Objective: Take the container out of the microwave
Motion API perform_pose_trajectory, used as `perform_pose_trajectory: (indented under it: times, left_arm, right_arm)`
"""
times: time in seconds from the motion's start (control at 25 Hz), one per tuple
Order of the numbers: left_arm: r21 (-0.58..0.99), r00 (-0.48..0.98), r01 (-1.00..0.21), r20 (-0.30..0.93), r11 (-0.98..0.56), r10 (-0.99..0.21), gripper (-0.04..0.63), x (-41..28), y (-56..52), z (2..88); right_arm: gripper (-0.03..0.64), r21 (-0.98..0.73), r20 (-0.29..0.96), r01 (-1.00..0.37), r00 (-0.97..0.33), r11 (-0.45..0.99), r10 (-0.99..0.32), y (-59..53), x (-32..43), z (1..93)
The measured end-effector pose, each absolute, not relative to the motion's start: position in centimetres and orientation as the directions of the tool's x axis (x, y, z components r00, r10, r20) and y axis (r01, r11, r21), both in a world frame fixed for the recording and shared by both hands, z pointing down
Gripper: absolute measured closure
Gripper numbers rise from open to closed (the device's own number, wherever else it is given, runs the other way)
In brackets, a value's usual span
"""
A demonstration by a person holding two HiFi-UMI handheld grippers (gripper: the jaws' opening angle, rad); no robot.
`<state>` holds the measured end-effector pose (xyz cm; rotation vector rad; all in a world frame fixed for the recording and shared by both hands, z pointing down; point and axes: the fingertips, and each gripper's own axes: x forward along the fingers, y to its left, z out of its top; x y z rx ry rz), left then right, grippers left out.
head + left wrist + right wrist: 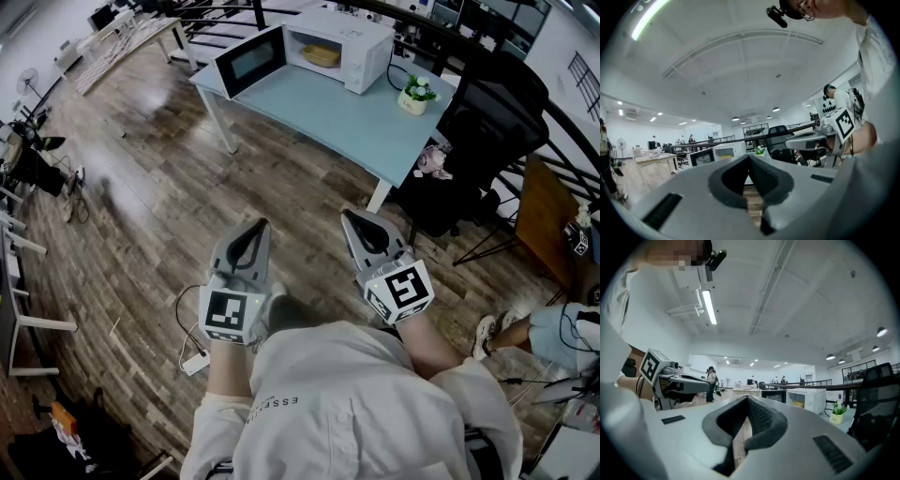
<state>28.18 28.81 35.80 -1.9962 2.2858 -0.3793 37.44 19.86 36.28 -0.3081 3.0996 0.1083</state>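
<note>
"While I stand well apart from the table [319, 108], nothing is at risk yet. The trouble starts when I walk in."

"What's first in the way?"

"The table's near edge, and the chair [487, 103] at its right end. If I come in wide, I could knock either. Then there's the microwave [361, 47]. It sits toward the far end, so a hard pull may drag it."

"And the door?"

"The door [248, 61] is open, swung out to the left. My left gripper [260, 225] would pass just beside it, and a bump could swing it into my reach."

"Are your grippers ready?"

"No. The left one and the right gripper [349, 217] are both clenched, tips together, with nothing in them. If I forget to open one before reaching in, I'll shove the container [321, 56] deeper instead of gripping it."

"Where is it?"

"Inside the microwave, on its floor. It's yellowish and looks shallow to me. A pinch on a thin rim may slip and tip it on the way out. My smallest worry is the plant [417, 94] just right of the microwave, which my right arm could clip."
</note>
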Motion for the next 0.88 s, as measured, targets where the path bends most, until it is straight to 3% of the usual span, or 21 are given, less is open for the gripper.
perform_pose_trajectory:
  times: [0.52,0.76,0.8,0.84,0.88]
  left_arm:
    - [-0.222,-0.132,-0.969,0.098,0.107,-0.986,0.594,27.9,28.1,35.9]
    - [-0.217,-0.128,-0.971,0.112,0.101,-0.985,0.594,27.5,27.7,36.2]
    - [-0.216,-0.128,-0.971,0.114,0.101,-0.985,0.594,27.3,27.6,36.2]
    - [-0.215,-0.128,-0.971,0.116,0.101,-0.985,0.594,27.1,27.5,36.3]
    - [-0.212,-0.128,-0.972,0.119,0.101,-0.985,0.594,26.9,27.3,36.4]
  right_arm:
    - [0.607,0.052,-0.039,-0.201,-0.979,0.978,-0.199,19.6,37.3,36.1]
    - [0.603,0.136,-0.041,-0.223,-0.975,0.965,-0.219,18.9,37.3,35.8]
    - [0.536,0.138,-0.032,-0.219,-0.976,0.966,-0.216,18.6,37.0,35.9]
    - [0.422,0.137,-0.019,-0.213,-0.977,0.967,-0.212,18.4,36.7,36.1]
    - [0.411,0.136,-0.008,-0.208,-0.978,0.969,-0.209,18.2,36.4,36.3]
